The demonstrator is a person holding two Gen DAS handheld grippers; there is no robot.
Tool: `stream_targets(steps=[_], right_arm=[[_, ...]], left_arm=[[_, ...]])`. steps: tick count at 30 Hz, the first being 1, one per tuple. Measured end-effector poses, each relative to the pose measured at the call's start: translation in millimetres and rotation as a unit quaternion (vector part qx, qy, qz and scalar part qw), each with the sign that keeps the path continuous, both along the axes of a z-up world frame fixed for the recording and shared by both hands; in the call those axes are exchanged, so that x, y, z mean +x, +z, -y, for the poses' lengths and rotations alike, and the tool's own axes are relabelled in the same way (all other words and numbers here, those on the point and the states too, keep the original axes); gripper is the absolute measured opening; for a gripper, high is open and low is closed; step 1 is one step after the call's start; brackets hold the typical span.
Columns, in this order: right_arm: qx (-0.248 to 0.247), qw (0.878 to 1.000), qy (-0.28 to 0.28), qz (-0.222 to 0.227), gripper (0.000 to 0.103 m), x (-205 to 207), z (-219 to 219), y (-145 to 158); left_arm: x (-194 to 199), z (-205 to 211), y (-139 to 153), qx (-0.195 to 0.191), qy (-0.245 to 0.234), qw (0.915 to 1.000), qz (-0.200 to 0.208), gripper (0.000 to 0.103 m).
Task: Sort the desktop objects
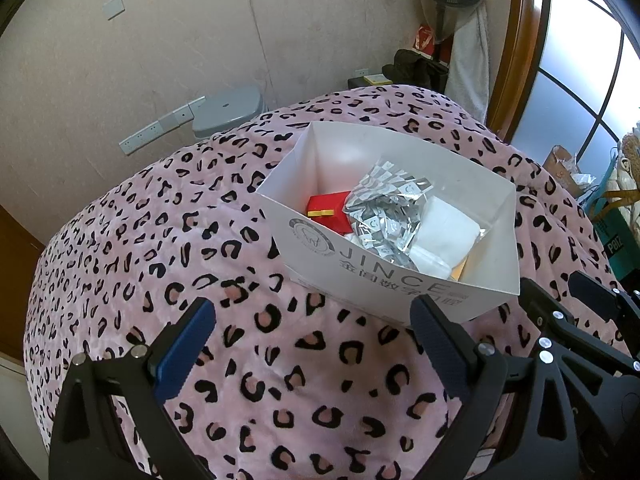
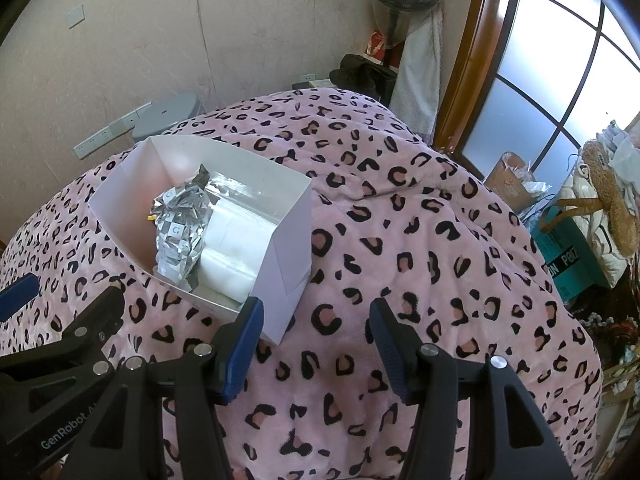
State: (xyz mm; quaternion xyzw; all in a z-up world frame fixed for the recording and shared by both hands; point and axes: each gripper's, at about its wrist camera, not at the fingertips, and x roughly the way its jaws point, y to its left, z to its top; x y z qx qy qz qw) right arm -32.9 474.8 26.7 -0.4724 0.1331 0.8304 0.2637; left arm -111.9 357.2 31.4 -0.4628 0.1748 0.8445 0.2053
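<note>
Left wrist view: left hand-held gripper [image 1: 314, 344] sits at the bottom of frame, jaws spread wide, nothing between them, just the pink leopard-print blanket [image 1: 160, 260] below. What the blanket covers is hidden, can't tell if it's a table. White paper box [image 1: 360, 280] sits centre-right, its near wall printed "JINCE"; the lower lettering is partly cut by the right blue pad. Inside: a red box [image 1: 326, 210] with a yellow piece on top, mostly buried; a crumpled silver foil bag [image 1: 380, 216]; a clear bag of white pads [image 1: 444, 232]. An orange sliver shows at the box's near right corner, unidentifiable. Right hand-held gripper [image 1: 576, 320] pokes in at lower right, cropped by the edge.

Right wrist view: right hand-held gripper [image 2: 316, 340] at bottom centre, jaws apart, empty, over bare blanket [image 2: 440, 280]. Its left pad overlaps the box [image 2: 292, 248] corner in frame; contact unclear. Box at centre-left, foil bag [image 2: 180, 232] and white pads [image 2: 236, 240] visible, red box hidden. Left hand-held gripper's [image 2: 64, 292] blue pad is clipped by the left edge.
</note>
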Motion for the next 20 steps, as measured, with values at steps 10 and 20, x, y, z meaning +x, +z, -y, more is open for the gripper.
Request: stream_targets(steps=[10,20], right_arm=[[0.001,1.0,0.003,0.003,0.057,-1.0,0.3,-0.3],[0.003,1.0,0.007,0.008,0.057,-2.5,1.2,-1.1]], left_arm=[[1.6,0.9,1.3,-0.001,0.002,1.0,0.0,0.099],[2.8,3.1,0.3,-0.002,0.007,1.0,-0.004,0.099]])
